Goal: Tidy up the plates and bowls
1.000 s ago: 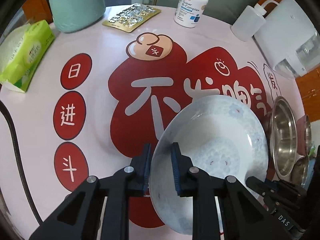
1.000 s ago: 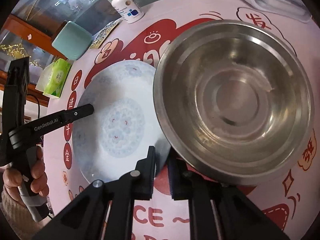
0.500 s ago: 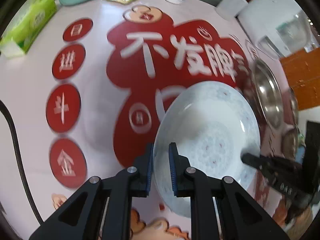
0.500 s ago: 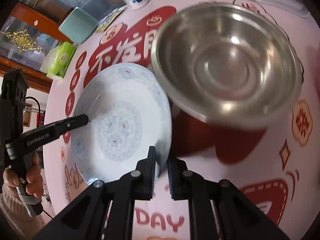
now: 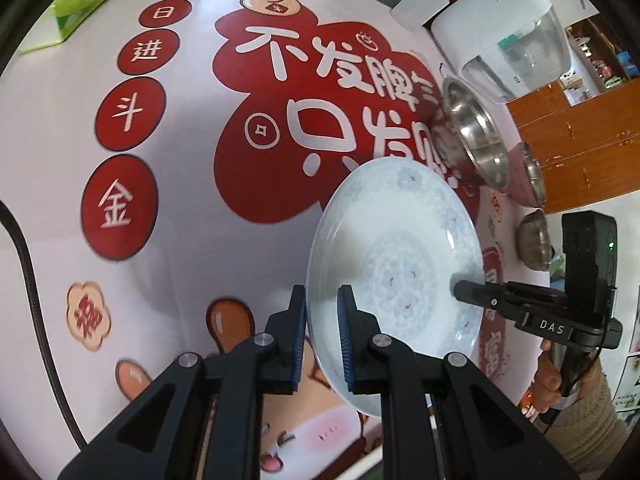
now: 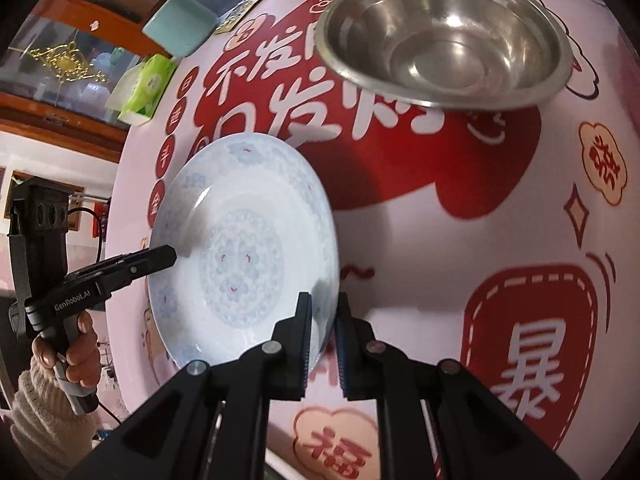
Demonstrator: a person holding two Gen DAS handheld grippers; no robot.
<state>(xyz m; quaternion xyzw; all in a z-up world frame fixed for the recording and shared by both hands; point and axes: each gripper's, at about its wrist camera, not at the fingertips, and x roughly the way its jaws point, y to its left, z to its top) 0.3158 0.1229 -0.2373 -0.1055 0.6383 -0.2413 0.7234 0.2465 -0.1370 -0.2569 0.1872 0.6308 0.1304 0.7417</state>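
Round glazed plate [image 5: 396, 248], faint blue florals; shiny steel bowl [image 6: 444, 28] beyond.

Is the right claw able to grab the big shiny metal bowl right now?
Probably not yet. The right claw is shut on the rim of the white plate with blue flowers, so it is busy. The big shiny metal bowl sits uncovered farther back.

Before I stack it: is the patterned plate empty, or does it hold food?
Empty. The plate shows only its blue floral pattern and small red marks across its whole face, with nothing lying in it in either wrist view.
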